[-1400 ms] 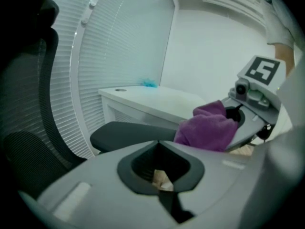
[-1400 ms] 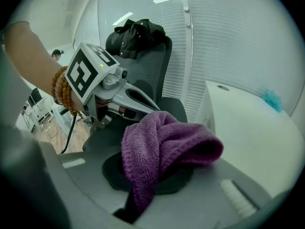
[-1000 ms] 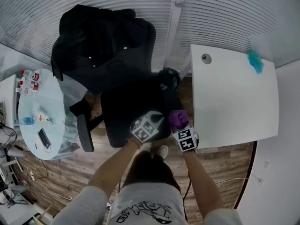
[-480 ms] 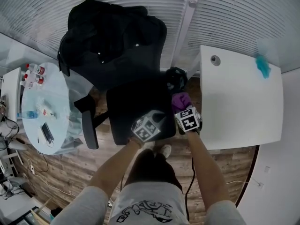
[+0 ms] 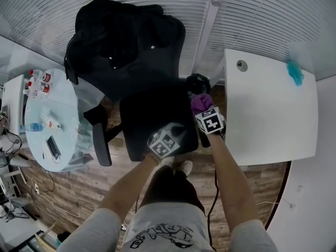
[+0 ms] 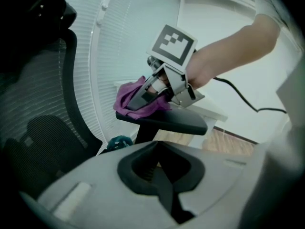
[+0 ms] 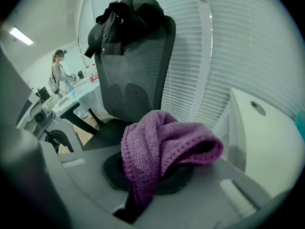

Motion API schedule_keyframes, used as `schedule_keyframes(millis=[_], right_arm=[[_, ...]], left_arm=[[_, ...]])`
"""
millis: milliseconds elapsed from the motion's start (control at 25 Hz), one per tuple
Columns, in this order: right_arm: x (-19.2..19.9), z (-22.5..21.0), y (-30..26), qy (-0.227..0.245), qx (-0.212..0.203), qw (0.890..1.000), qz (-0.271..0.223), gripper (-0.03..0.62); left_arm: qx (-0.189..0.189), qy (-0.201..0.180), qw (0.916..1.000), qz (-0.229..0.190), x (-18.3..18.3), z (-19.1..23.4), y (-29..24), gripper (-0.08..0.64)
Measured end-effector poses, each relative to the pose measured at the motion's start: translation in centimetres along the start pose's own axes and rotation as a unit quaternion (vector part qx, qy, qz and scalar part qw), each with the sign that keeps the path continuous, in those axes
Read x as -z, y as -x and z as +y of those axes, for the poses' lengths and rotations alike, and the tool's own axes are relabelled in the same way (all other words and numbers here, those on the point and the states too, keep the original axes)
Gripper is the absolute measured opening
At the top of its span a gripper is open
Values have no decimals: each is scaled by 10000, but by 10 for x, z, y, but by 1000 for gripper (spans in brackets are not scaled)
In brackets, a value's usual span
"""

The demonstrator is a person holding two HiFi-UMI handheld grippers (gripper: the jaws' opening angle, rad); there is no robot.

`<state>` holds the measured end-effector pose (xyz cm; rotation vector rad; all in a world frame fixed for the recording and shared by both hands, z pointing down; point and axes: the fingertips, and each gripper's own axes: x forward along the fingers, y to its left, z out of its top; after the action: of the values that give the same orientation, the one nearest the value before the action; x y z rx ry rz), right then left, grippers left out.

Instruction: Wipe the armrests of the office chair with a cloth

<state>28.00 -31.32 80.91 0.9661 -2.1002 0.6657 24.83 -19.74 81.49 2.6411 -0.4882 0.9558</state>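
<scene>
Purple cloth [image 7: 162, 142], black office chair [image 5: 157, 114] — white desk [image 5: 268, 109].

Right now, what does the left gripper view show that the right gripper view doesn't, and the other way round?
Only the left gripper view: the right tool seen from outside, holding the purple cloth on the armrest, with the forearm behind it.
Only the right gripper view: a person standing far off beside a table, and the cloth up close in the tool.
Both: the cloth, the chair's mesh backrest and the window blinds.
</scene>
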Motion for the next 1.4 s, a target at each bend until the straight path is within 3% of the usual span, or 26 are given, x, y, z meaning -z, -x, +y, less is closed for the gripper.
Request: schedule_keyframes(millis=[360, 720, 960, 1200, 1400], right_arm=[[23, 6, 18, 36, 167, 9998, -111, 31], [82, 26, 67, -161, 363, 9991, -167, 31], [127, 54, 102, -65, 500, 9987, -50, 31], [160, 70, 121, -361, 464, 9979, 255, 31], [168, 71, 122, -369, 411, 9976, 425, 31]], left_arm=[[-25, -14, 10000, 35, -4, 3, 1, 1], [-44, -85, 9999, -87, -16, 1, 1, 1], [3, -92, 10000, -16, -16, -4, -2, 0], [60, -109, 9999, -25, -20, -8, -4, 1], [60, -113, 9999, -15, -20, -9, -3, 0]])
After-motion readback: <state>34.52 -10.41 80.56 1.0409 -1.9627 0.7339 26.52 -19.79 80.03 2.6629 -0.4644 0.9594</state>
